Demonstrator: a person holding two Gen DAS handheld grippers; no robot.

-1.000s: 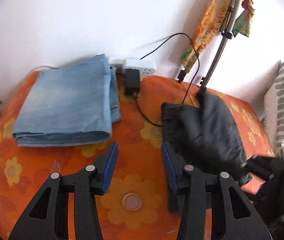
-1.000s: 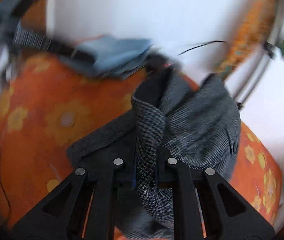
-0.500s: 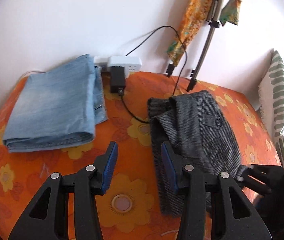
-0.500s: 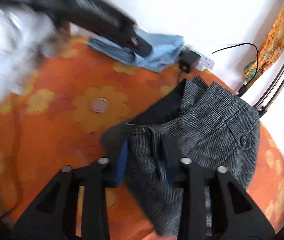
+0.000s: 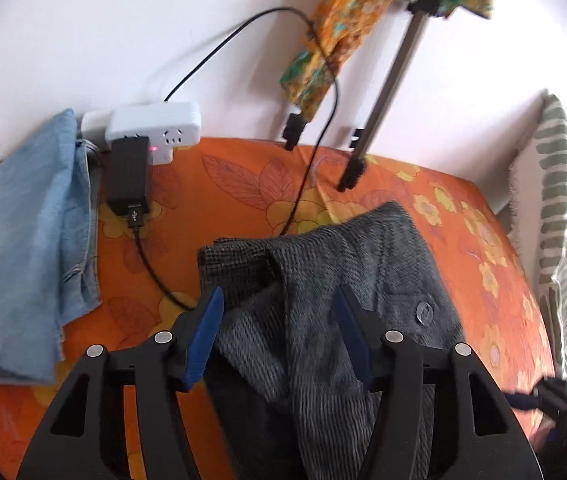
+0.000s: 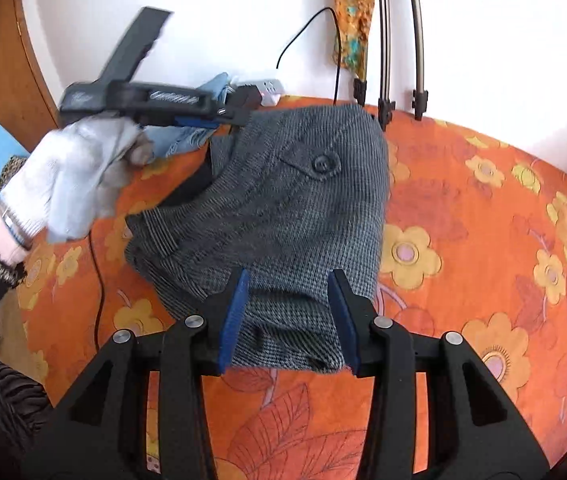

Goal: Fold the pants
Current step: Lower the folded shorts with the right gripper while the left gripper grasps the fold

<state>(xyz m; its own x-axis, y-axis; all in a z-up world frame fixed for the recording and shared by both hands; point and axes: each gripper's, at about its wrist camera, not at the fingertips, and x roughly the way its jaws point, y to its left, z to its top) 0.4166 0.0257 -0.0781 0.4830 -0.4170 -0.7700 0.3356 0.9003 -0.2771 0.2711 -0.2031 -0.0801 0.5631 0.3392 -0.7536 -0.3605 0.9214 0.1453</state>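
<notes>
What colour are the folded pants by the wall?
Light blue denim pants, clearest in the left wrist view.

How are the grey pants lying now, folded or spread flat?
Folded: the grey pants lie as a compact layered bundle on the orange cover, button pocket on top.

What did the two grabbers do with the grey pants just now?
The right gripper let go of the grey pants; its jaws have just been opening and the pants lie folded on the orange cover. The left gripper moved over them, opening wider. The blue jeans stayed put.
</notes>
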